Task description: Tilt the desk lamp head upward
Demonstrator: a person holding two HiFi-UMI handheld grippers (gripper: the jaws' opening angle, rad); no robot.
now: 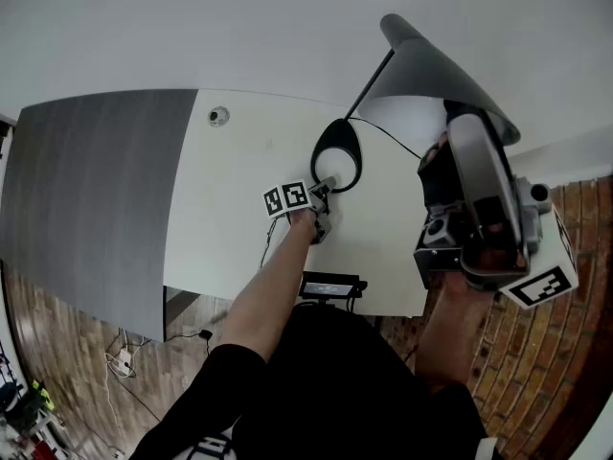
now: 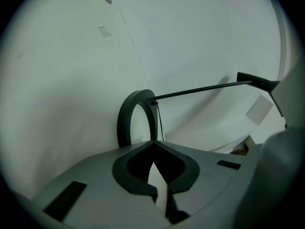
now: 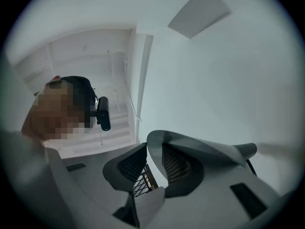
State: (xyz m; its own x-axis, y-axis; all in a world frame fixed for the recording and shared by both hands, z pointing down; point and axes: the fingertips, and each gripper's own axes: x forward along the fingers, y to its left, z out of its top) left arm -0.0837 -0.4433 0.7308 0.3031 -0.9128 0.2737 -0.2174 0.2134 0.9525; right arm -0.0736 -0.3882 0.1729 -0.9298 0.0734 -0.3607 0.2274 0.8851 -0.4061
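Observation:
The desk lamp stands on the white desk [image 1: 239, 218]. It has a black ring base [image 1: 337, 156], a thin black arm [image 1: 369, 84] and a grey cone head [image 1: 436, 65]. My left gripper [image 1: 324, 192] lies low on the desk, jaws closed at the ring's near edge. In the left gripper view the ring base [image 2: 135, 116] rises just past the left gripper [image 2: 152, 144], and the arm [image 2: 200, 89] runs off right. My right gripper [image 1: 462, 123] is held high, shut on the head's rim. In the right gripper view the head's rim [image 3: 202, 149] passes between the jaws of the right gripper [image 3: 153, 151].
A dark grey desk section [image 1: 96, 190] adjoins the white one on the left. A round cable grommet [image 1: 218, 116] sits near the wall, and the lamp's cord [image 1: 395, 139] trails across the desk. A small black box [image 1: 330, 286] hangs at the front edge over brick-patterned floor [image 1: 565, 372].

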